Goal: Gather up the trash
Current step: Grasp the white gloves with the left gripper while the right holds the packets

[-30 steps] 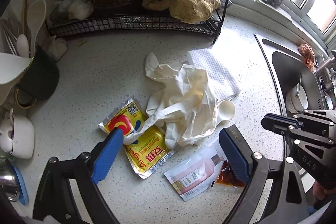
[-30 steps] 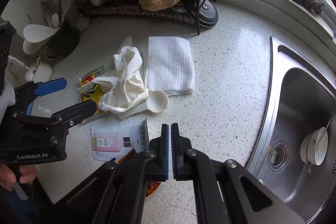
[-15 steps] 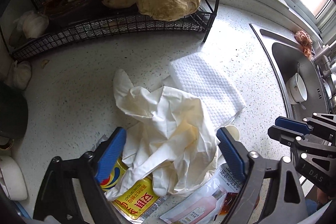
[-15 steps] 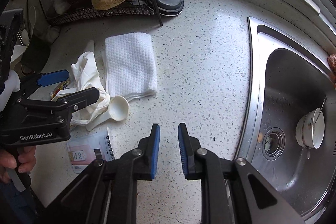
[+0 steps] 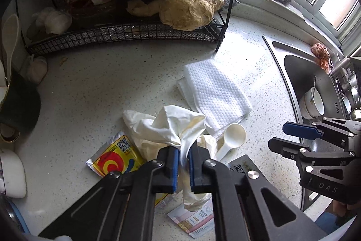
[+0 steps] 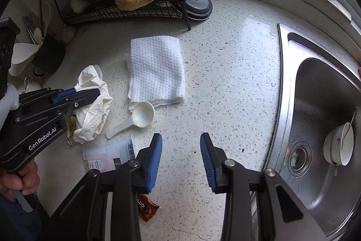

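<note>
Left gripper (image 5: 184, 169): jaws closed hard on a raised fold of the crumpled cream-white rubber glove (image 5: 171, 128), blue pads pinching the thin sheet w/ almost no gap. Grip sits on the peak of the bunch, likely because that's the one part standing clear of the bench, so the jaws get rubber only and not the packets below. Rest of the glove lies slack on the speckled white stone bench (image 5: 90, 94), draped over the yellow-and-red foil sachet (image 5: 115, 158) and touching the white plastic measuring scoop (image 5: 232, 136), whose handle runs under its edge. A lift may drag those along.

Right gripper (image 6: 181, 159): jaws partly apart and opening, nothing btwn them, bare bench under the gap. It points steeply down just right of the pink-and-white flat pouch (image 6: 106, 156), w/ a small dark red-brown sauce sachet (image 6: 146, 210) low by its left finger. Prob. opening for one of those two, the nearest trash on its side.

Further out: folded white embossed paper towel (image 6: 155, 70) lies flat above the scoop, touching the glove in the left view. Black wire rack (image 5: 126, 31) at the back holds cloths, stainless sink (image 6: 315, 105) at right holds a white bowl (image 6: 338, 143). No bin visible, so I can't say where the glove goes.
</note>
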The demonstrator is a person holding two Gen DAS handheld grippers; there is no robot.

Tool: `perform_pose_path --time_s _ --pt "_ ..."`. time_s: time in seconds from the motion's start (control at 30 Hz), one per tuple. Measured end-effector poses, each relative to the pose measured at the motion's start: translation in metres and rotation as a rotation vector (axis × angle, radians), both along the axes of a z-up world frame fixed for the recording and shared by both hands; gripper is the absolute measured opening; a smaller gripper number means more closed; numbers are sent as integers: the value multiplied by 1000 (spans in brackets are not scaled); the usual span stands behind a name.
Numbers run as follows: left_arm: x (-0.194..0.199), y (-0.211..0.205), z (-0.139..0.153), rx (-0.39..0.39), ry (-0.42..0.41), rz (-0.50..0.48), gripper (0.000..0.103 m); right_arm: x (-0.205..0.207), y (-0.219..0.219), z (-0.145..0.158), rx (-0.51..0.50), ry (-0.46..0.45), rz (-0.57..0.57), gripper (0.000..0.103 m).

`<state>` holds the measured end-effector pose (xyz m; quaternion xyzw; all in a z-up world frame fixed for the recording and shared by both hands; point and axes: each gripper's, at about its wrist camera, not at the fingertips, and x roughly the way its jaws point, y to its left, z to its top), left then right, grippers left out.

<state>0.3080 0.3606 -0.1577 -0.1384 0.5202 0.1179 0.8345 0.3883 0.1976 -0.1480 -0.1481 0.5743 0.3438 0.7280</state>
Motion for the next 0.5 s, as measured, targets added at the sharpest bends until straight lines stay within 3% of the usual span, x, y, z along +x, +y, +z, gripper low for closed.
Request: perform_pose_path --time_s 0.2,0.5 --pt "-33 -1 17 24 -24 68 5 -20 15 13 40 -13 80 66" --pt "-63 -6 6 -34 -4 145 5 -37 42 -5 7 19 198 68"
